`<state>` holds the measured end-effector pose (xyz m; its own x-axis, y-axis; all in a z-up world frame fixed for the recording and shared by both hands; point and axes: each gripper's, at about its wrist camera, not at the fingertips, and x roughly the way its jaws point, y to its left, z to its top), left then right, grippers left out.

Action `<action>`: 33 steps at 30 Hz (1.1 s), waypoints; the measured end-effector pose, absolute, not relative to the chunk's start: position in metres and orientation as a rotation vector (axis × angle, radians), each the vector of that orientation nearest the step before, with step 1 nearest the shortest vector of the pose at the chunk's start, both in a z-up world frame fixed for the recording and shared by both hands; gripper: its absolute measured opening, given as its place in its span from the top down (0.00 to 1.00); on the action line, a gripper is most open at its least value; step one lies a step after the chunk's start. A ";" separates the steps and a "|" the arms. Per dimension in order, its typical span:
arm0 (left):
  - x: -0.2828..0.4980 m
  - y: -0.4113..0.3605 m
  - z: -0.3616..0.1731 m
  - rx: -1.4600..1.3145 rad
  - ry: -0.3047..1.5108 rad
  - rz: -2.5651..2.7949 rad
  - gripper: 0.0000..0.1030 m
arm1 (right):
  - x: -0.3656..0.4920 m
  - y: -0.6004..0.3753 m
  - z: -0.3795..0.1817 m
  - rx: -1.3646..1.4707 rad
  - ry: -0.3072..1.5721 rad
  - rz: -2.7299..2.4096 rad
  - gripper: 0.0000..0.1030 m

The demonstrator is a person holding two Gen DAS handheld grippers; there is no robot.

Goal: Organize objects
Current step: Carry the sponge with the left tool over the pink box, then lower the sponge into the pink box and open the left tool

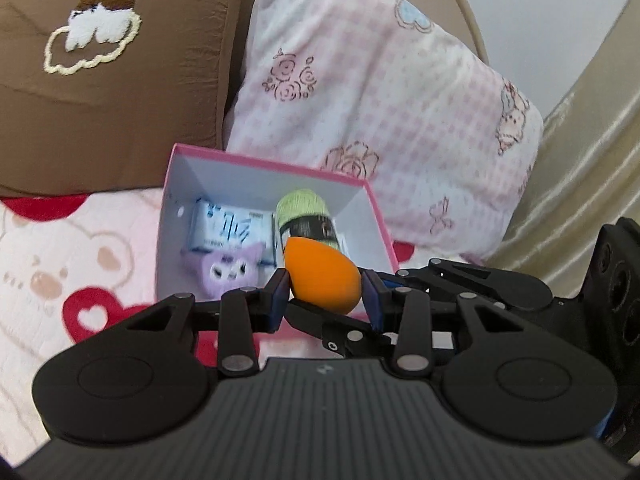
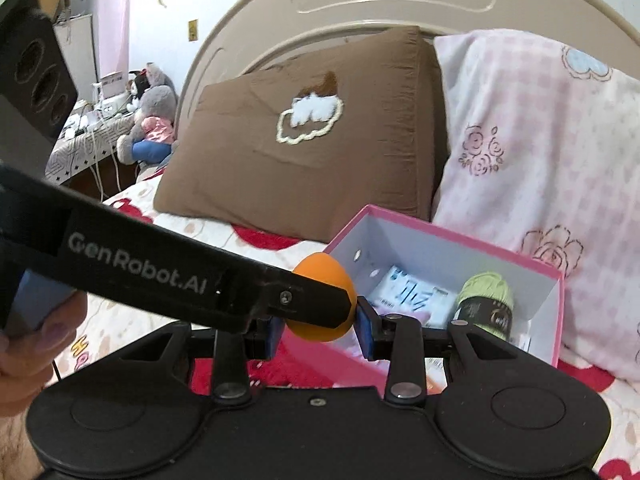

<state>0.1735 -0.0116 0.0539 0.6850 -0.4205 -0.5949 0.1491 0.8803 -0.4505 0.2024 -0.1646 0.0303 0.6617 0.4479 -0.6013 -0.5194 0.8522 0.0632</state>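
Both grippers pinched one orange sponge (image 1: 322,280) at once. In the left wrist view the left gripper (image 1: 325,294) had its blue pads against the sponge's sides at lower centre of the frame, and a dark finger of the right gripper (image 1: 344,330) crossed beneath it from the right. In the right wrist view the right gripper (image 2: 320,330) clamped the same sponge (image 2: 320,268) at centre, with the left gripper's long black finger lying across it from the left edge. A hand (image 2: 28,344) showed at lower left.

The sponge hung over the near rim of the pink box (image 1: 380,216), above centre in the left view, not yet inside. The box sat on the bedspread (image 1: 52,264) in front of a brown pillow (image 1: 112,80) and a pink pillow (image 1: 380,92).

Much seemed done: a blue-and-white packet (image 1: 228,230), a green yarn ball (image 1: 306,216) and a purple plush (image 1: 230,268) already lay in the box. What remained, by my reading, was to carry the sponge over the rim and let it go. No other loose items showed on the bed.
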 end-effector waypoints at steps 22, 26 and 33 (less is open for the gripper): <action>0.306 -0.028 -0.047 -0.503 0.923 -0.260 0.64 | 0.338 -0.206 -0.072 0.062 0.915 0.474 0.59; 0.312 -0.030 -0.062 -0.502 0.902 -0.269 0.64 | 0.342 -0.200 -0.085 0.009 0.905 0.436 0.58; 0.318 -0.038 -0.075 -0.492 0.932 -0.282 0.66 | 0.336 -0.206 -0.095 -0.038 0.910 0.419 0.58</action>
